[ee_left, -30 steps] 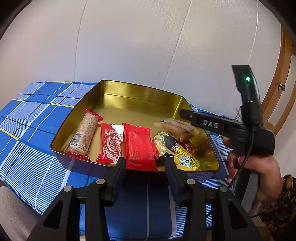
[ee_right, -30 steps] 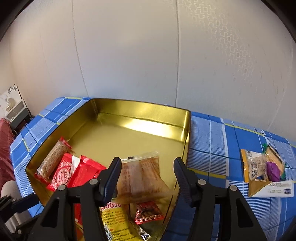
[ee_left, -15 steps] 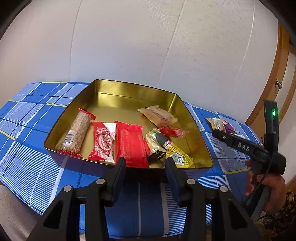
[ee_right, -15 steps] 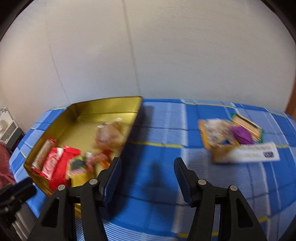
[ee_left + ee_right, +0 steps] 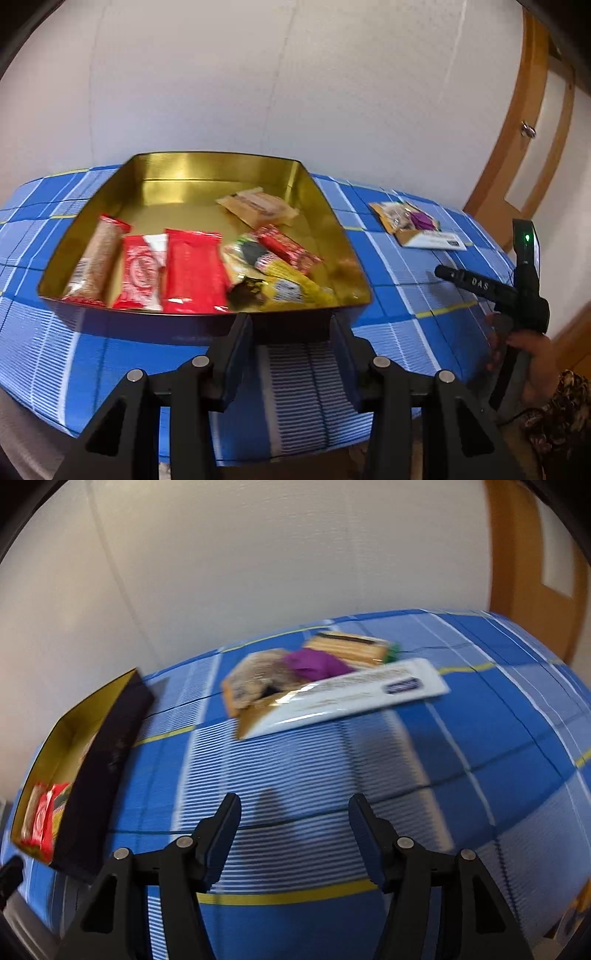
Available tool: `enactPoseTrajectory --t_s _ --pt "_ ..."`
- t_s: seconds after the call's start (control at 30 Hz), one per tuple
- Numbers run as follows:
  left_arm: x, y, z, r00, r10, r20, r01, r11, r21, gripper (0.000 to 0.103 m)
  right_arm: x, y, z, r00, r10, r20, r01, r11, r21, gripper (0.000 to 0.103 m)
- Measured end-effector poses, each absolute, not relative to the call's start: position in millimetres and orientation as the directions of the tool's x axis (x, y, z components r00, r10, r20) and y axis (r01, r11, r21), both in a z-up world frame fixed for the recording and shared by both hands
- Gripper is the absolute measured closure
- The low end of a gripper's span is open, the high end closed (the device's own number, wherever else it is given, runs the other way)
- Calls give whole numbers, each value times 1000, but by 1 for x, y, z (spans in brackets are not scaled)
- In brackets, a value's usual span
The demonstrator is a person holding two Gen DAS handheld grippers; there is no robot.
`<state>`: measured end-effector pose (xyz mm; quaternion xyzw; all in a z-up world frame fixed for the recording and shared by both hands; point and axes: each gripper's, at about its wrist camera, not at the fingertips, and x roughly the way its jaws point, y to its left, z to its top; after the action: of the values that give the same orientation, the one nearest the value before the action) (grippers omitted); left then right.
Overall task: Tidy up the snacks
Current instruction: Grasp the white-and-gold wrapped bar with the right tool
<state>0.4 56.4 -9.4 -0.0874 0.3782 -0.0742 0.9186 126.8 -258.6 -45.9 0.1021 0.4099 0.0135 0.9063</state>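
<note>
A gold tin [image 5: 207, 166] sits on the blue checked tablecloth [image 5: 406, 280] and holds several snacks: a grain bar [image 5: 98, 258], red packets [image 5: 192, 269], yellow wrappers [image 5: 288, 284] and a tan biscuit packet [image 5: 258, 206]. My left gripper [image 5: 291, 321] is open and empty at the tin's near edge. My right gripper [image 5: 293, 805] is open and empty over bare cloth, right of the tin [image 5: 110, 738]. A small pile lies beyond it: a white packet [image 5: 362, 698], a purple candy [image 5: 314, 662] and a biscuit pack [image 5: 347, 646]. The pile also shows in the left wrist view [image 5: 417, 225].
A white wall stands behind the table. A wooden door frame [image 5: 517, 122] is at the right. The table's near edge runs just below both grippers. The hand holding the right gripper [image 5: 517, 295] shows at the right in the left wrist view.
My right gripper let go of the tan biscuit packet in the tin, then swung right toward the pile on the cloth. The left gripper has shifted only slightly.
</note>
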Motion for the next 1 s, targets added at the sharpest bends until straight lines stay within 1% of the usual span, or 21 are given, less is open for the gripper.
enactPoseTrajectory --t_s 0.1,0.2,0.37,0.4,0.43,0.47,0.57,0.63,0.77,0.87,0.9,1.0 --pt "4 49 -10 678 -229 -699 90 969 -229 59 127 -272 -47 674 90 -734 109 970 218 39" --pt "6 48 -7 673 -250 -696 86 961 -262 59 132 -278 -45 682 73 -728 144 962 232 39" --pt "5 47 0 684 -244 -688 82 962 -260 59 158 -279 -39 678 35 -734 201 952 231 39" --pt "5 46 0 685 -242 -687 82 963 -257 59 167 -280 -37 673 21 -739 224 947 231 36" --pt "4 47 1 686 -239 -687 81 964 -254 59 177 -281 -36 667 4 -745 255 938 234 30" --pt "4 47 1 687 -235 -687 78 965 -252 59 187 -282 -35 656 -11 -755 291 927 238 28" --pt "4 51 0 685 -223 -693 64 967 -248 58 208 -284 -33 636 -30 -771 356 898 259 27" --pt "3 55 -1 685 -218 -695 51 966 -253 59 227 -278 -34 610 -50 -791 379 895 236 24" --pt "2 61 -1 684 -201 -701 29 968 -250 58 243 -267 -41 578 -81 -812 365 916 168 24" --pt "1 64 -1 687 -196 -700 20 968 -252 58 239 -267 -43 589 -77 -804 329 932 152 25" --pt "2 65 -1 688 -196 -699 18 967 -253 58 235 -268 -44 594 -72 -802 314 938 149 27" --pt "4 63 -4 682 -200 -704 17 966 -258 58 221 -276 -44 608 -46 -793 264 953 147 37"
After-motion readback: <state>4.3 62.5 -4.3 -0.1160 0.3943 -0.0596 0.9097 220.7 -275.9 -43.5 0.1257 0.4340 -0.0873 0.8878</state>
